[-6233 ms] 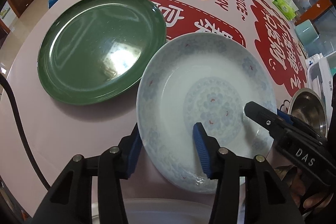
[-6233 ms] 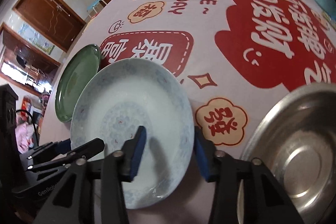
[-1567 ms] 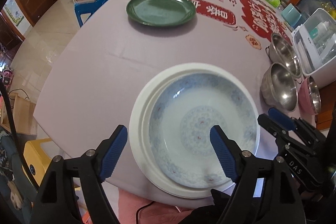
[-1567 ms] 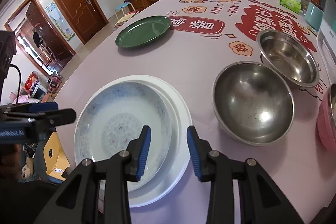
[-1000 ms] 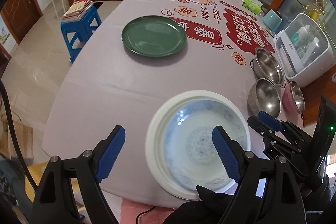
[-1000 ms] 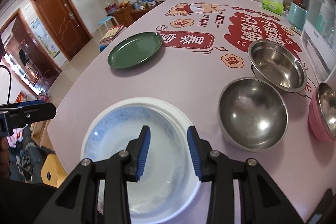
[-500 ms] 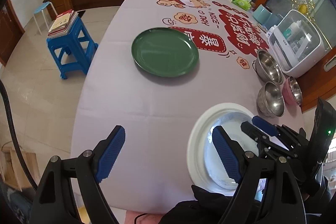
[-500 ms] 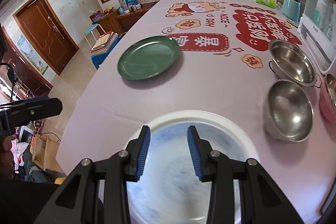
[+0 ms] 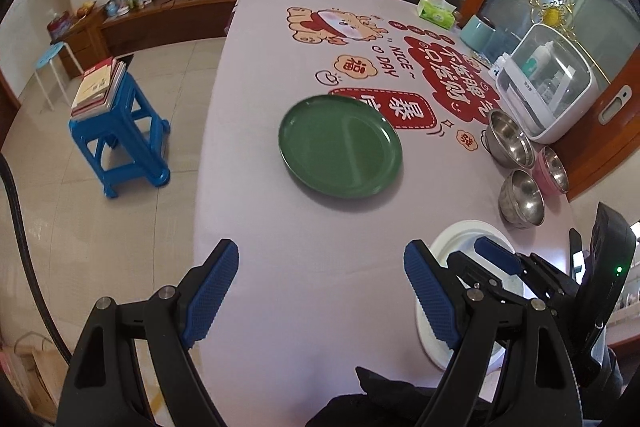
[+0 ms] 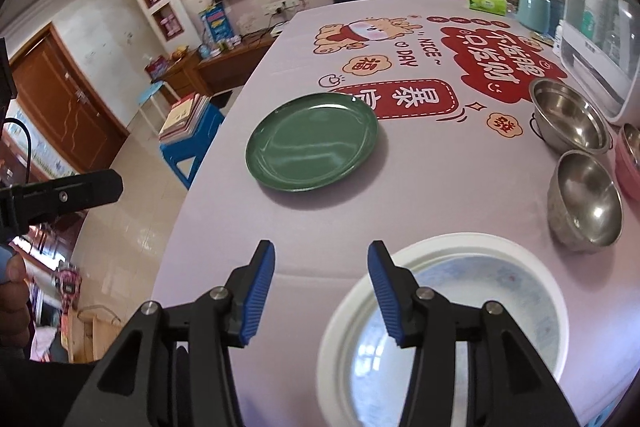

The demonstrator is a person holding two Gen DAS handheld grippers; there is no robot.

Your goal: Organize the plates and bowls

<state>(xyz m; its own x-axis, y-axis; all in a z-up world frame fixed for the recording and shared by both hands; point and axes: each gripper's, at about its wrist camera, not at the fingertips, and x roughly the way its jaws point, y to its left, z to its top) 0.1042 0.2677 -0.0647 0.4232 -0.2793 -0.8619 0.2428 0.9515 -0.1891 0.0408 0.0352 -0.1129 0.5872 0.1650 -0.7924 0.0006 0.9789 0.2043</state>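
I am holding both sets of fingers open and empty above the desk — left gripper, right gripper. The patterned plate is sitting nested in the white plate at the near edge. The green plate is lying alone mid-desk — I judge it is next — and the steel bowls are waiting unstacked, right.

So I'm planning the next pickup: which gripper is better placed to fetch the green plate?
Probably left: the left gripper is open wide, aimed at the green plate; the right gripper overlaps the stacked white plate.
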